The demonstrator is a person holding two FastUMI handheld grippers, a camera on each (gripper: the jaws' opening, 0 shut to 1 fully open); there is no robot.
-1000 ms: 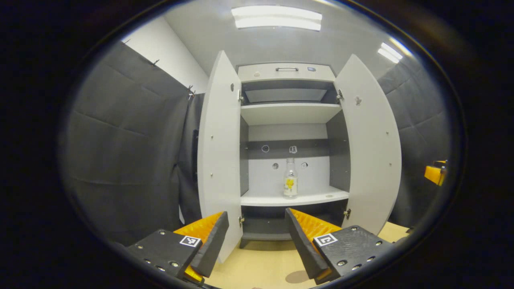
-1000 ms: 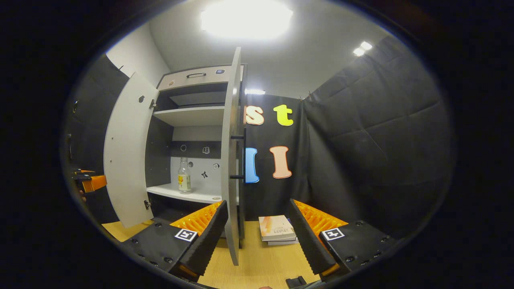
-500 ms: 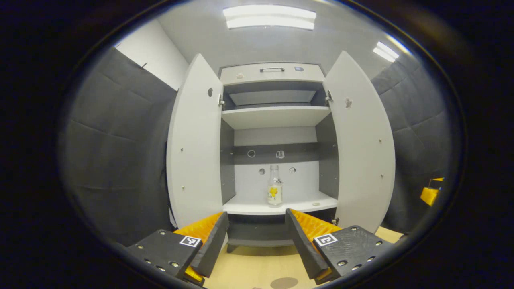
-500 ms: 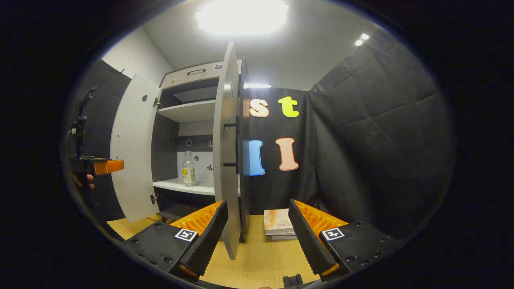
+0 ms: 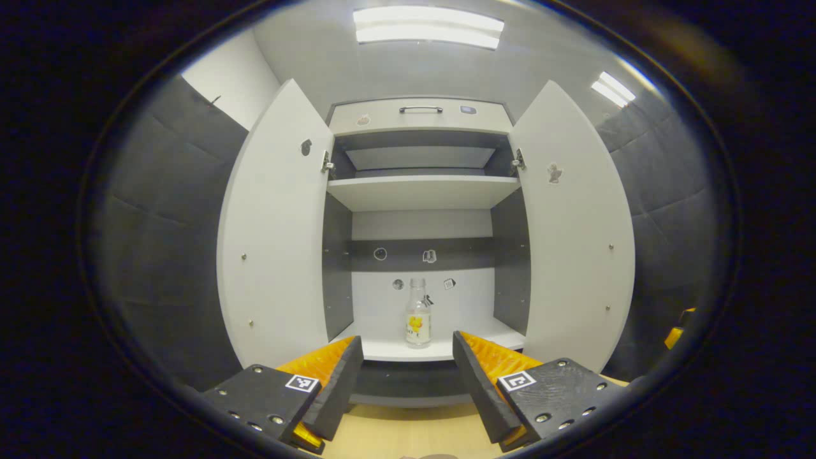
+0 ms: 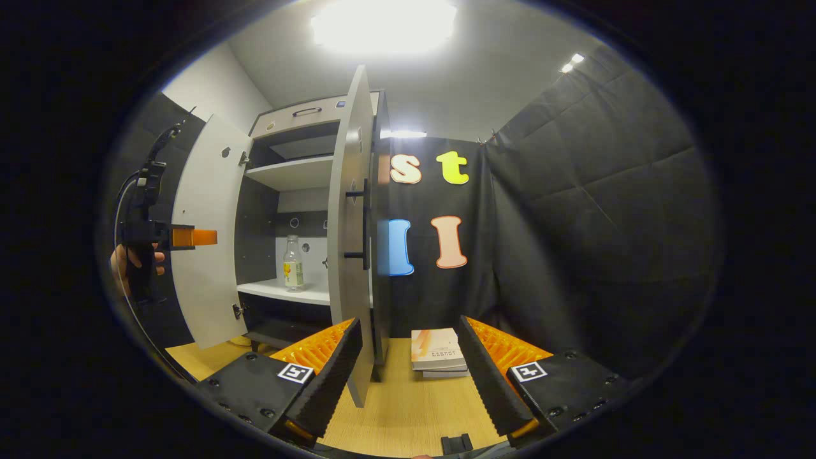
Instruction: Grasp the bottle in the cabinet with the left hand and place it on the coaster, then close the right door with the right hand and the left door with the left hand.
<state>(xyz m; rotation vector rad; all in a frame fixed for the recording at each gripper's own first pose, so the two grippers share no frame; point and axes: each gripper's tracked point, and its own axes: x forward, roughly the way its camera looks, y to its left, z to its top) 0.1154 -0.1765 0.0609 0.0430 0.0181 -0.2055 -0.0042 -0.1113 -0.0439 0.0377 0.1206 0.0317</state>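
Note:
A clear bottle (image 5: 418,313) with a yellow label stands upright on the cabinet's lower white shelf (image 5: 395,349), between the open left door (image 5: 274,236) and the open right door (image 5: 577,229). My left gripper (image 5: 407,373) is open and empty, lined up in front of the bottle and short of the shelf. In the right gripper view the bottle (image 6: 292,264) shows past the right door's edge (image 6: 347,242), and the left gripper (image 6: 191,238) is held in a hand at the left. My right gripper (image 6: 408,370) is open and empty over the wooden table, beside the right door.
A stack of books (image 6: 437,357) lies on the wooden tabletop (image 6: 401,414) to the right of the cabinet. An upper shelf (image 5: 421,190) and a top drawer with a handle (image 5: 421,109) sit above. Black cloth walls close in both sides.
The left gripper has moved toward the cabinet, so the bottle now sits lower and nearer between its fingers. The right gripper view has shifted slightly; the left gripper shows farther in.

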